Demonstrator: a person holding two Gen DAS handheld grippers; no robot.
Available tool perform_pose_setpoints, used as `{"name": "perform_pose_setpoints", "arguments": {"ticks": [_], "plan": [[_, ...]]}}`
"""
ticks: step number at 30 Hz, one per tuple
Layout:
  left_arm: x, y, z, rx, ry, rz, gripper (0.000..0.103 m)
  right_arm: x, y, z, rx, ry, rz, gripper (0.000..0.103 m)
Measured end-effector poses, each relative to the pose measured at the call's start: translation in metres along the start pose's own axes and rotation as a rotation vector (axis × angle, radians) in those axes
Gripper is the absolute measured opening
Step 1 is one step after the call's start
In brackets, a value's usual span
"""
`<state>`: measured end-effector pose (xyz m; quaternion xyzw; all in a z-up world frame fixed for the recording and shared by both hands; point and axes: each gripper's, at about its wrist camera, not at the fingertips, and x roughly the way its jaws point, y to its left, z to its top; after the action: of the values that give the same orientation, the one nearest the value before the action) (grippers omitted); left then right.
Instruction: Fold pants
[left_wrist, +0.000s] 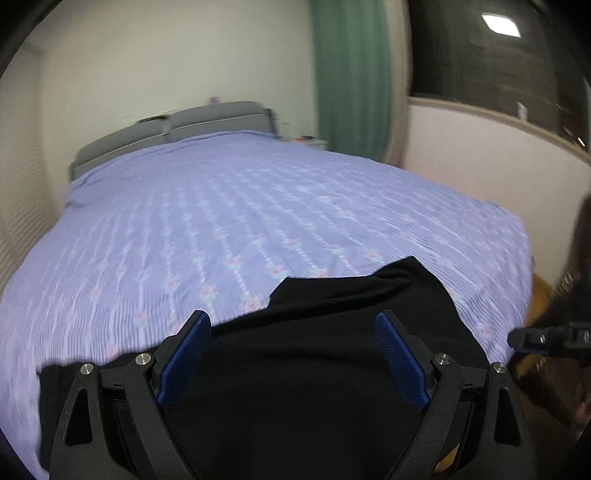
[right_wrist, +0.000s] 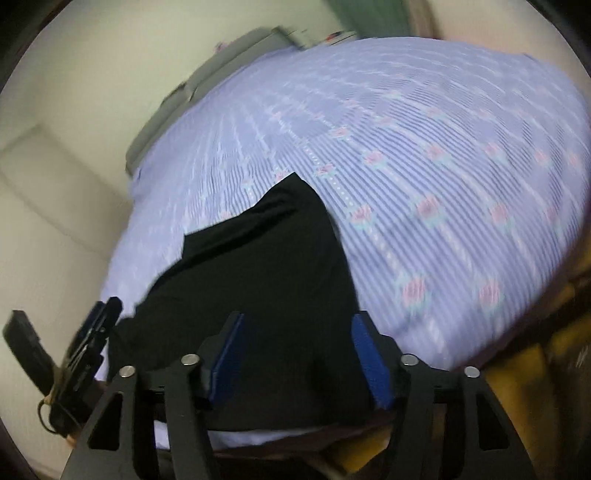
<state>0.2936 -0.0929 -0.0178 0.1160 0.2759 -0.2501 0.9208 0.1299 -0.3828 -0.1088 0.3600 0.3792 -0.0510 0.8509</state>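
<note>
Black pants (left_wrist: 314, 354) lie on the near edge of a bed with a lilac striped, flowered cover (left_wrist: 221, 206). My left gripper (left_wrist: 293, 321) is open, its blue-padded fingers wide apart above the pants, holding nothing. In the right wrist view the pants (right_wrist: 266, 280) stretch away from me across the cover (right_wrist: 443, 166). My right gripper (right_wrist: 297, 323) is open over the near end of the pants. The right gripper shows at the right edge of the left wrist view (left_wrist: 546, 338); the left gripper shows at the left of the right wrist view (right_wrist: 92, 347).
A grey headboard (left_wrist: 192, 125) stands at the far end of the bed against a pale wall. A green curtain (left_wrist: 351, 74) hangs by a dark window (left_wrist: 498, 62). Yellow-brown wood (right_wrist: 535, 369) shows beside the bed's near corner.
</note>
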Motion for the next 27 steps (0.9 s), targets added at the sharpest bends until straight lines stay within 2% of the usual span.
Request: {"name": "perform_pose_setpoints", "arguments": {"ticks": [6,7,10,12,16,19,23,27], "plan": [[0.021,-0.010,0.028,0.256,0.073,-0.172,0.091,-0.008,0.003,-0.057,0.175,-0.077,0.019,0.064],[0.029,-0.014,0.032,0.336,0.094,-0.197,0.091,-0.006,0.006,-0.066,0.204,-0.084,0.023,0.064],[0.052,-0.023,0.043,0.493,0.147,-0.269,0.091,0.001,0.017,-0.084,0.261,-0.094,0.040,0.064],[0.068,-0.028,0.052,0.555,0.184,-0.335,0.091,0.009,0.023,-0.092,0.297,-0.087,0.050,0.064],[0.097,-0.038,0.072,0.603,0.226,-0.482,0.091,0.026,0.023,-0.100,0.403,-0.070,0.048,0.064],[0.124,-0.051,0.080,0.604,0.276,-0.591,0.091,0.037,0.018,-0.101,0.477,-0.056,-0.001,0.064],[0.171,-0.075,0.079,0.643,0.387,-0.654,0.089,0.048,0.007,-0.096,0.542,-0.036,-0.053,0.064],[0.207,-0.095,0.072,0.665,0.471,-0.700,0.086,0.052,-0.007,-0.086,0.570,-0.068,-0.085,0.064]]}}
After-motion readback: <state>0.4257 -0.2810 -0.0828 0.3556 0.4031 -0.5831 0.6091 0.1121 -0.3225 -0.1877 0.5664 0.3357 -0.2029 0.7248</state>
